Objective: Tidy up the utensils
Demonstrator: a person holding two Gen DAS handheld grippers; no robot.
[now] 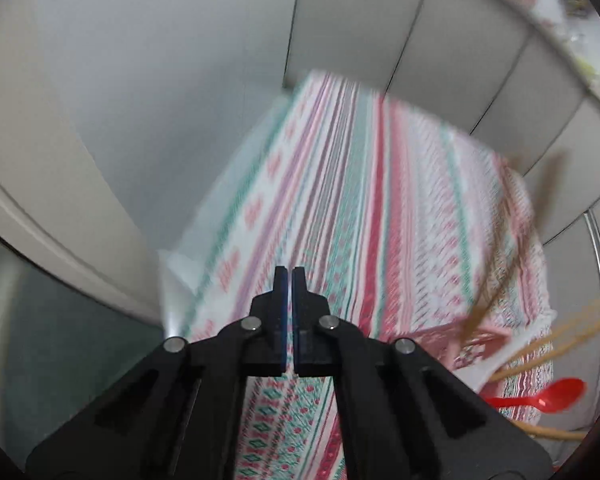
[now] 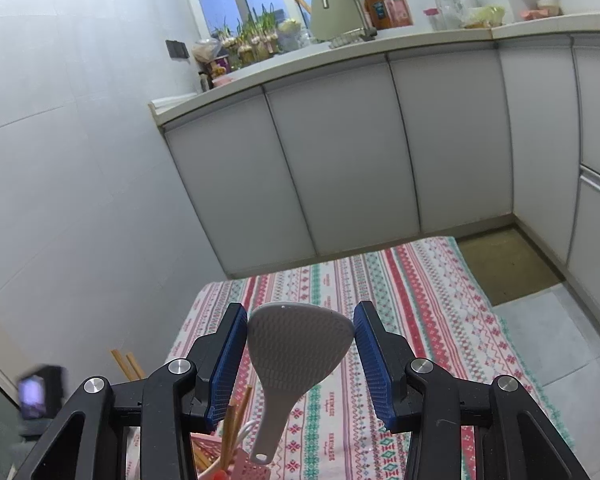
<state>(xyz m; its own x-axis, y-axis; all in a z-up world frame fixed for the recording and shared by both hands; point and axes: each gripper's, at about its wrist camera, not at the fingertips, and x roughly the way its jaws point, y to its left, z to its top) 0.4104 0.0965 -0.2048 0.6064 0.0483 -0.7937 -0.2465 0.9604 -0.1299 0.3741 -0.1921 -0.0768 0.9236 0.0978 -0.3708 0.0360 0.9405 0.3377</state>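
In the right wrist view my right gripper is open, its blue pads on either side of a grey rice paddle that stands head up between them; I cannot tell if they touch it. Below it are wooden chopsticks and a pink perforated holder. In the left wrist view my left gripper is shut and empty over the striped tablecloth. At its right are the pink holder, blurred chopsticks and a red plastic spoon.
The patterned cloth covers a low table near white cabinet doors and a white wall. Two more chopsticks show past the table's left edge. A sink counter with a tap stands far behind.
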